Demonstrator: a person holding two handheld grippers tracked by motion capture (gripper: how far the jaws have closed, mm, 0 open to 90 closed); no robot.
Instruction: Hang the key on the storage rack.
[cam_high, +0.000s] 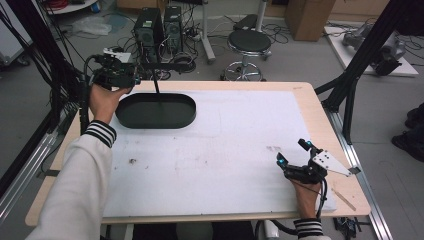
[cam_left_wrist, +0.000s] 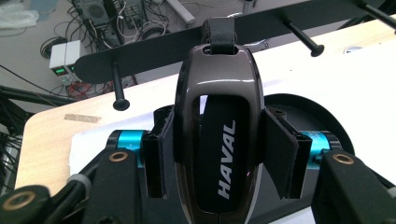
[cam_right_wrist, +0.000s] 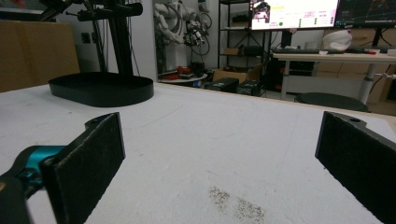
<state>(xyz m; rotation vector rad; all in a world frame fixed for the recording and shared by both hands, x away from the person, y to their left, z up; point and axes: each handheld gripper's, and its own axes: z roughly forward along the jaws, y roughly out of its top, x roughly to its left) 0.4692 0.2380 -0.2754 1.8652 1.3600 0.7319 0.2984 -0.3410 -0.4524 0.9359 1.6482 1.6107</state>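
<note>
A glossy dark brown key fob (cam_left_wrist: 219, 140) marked HAVAL, with a black strap at its top, sits upright between the pads of my left gripper (cam_left_wrist: 219, 156), which is shut on it. Just beyond it runs a black hanger bar (cam_left_wrist: 154, 51) with pegs (cam_left_wrist: 120, 103). That bar stands on a thin post over an oval black base (cam_high: 156, 111). My left gripper (cam_high: 117, 75) is held above the base's far left end. Low over the table's front right, my right gripper (cam_high: 293, 151) is open, with bare white mat between its pads (cam_right_wrist: 93, 158).
A white mat (cam_high: 225, 145) covers most of the wooden table and carries small dark smudges (cam_right_wrist: 236, 203). Behind the table are a round stool (cam_high: 248, 42), computer towers (cam_high: 157, 27) and cables. Black frame struts (cam_high: 350, 85) rise at the right edge.
</note>
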